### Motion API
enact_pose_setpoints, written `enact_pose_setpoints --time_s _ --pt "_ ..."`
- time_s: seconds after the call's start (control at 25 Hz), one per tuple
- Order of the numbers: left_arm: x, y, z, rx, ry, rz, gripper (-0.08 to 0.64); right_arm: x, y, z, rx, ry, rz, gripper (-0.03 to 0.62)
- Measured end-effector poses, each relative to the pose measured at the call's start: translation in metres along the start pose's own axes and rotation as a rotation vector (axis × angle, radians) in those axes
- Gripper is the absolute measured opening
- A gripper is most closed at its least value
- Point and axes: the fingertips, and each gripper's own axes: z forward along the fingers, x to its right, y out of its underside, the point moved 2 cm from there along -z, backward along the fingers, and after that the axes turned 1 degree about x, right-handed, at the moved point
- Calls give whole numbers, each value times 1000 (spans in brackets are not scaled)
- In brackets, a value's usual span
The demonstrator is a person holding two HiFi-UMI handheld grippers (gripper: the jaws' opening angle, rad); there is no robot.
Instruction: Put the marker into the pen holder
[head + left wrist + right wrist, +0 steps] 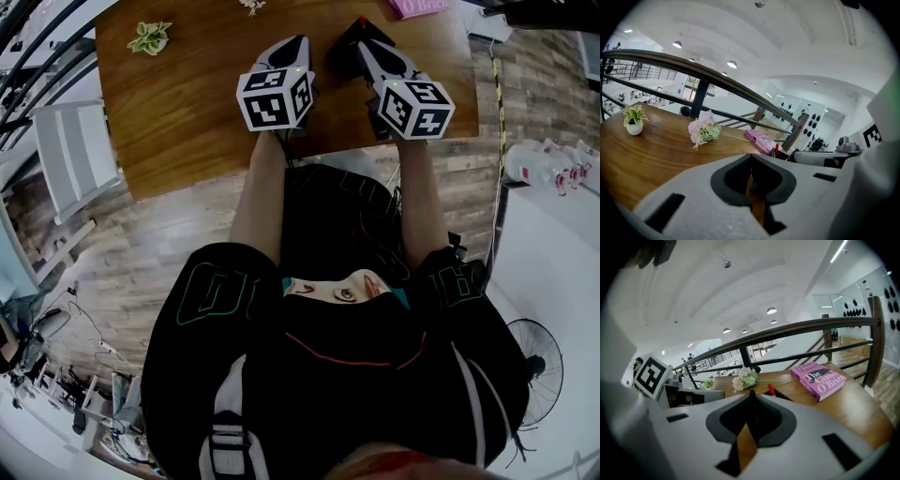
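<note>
Brown wooden table (187, 112), seen from above, with a person behind it. Left gripper (751, 157) and right gripper (751, 394) hang side by side over its near edge, each with its jaws brought together on nothing. Beyond them lie a pink paperback book (818, 379), a pale artificial flower sprig (745, 378), a black pen holder (780, 394) and the red-capped marker (770, 388). The marker stands up at the holder's rim (whether inside it or just behind cannot be told). The marker is probably light, stiff and smooth-barrelled, so apt to slip or roll. It is best pinched across the mid-barrel.
</note>
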Motion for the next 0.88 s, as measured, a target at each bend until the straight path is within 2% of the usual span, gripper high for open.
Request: enact_pose_setpoints --time_s 0.28,0.4,0.6,0.88 --pt "6 -4 3 -5 17 51 8 3 12 2 -59 41 -51 45" --pt "10 -4 4 -7 22 66 9 6 14 -2 -63 61 -49 74" --pt "20 -1 4 -17 38 125 8 17 11 -14 -33 122 -19 86" --pt "11 12 -2 -25 36 79 8 26 12 -25 -6 184 13 73"
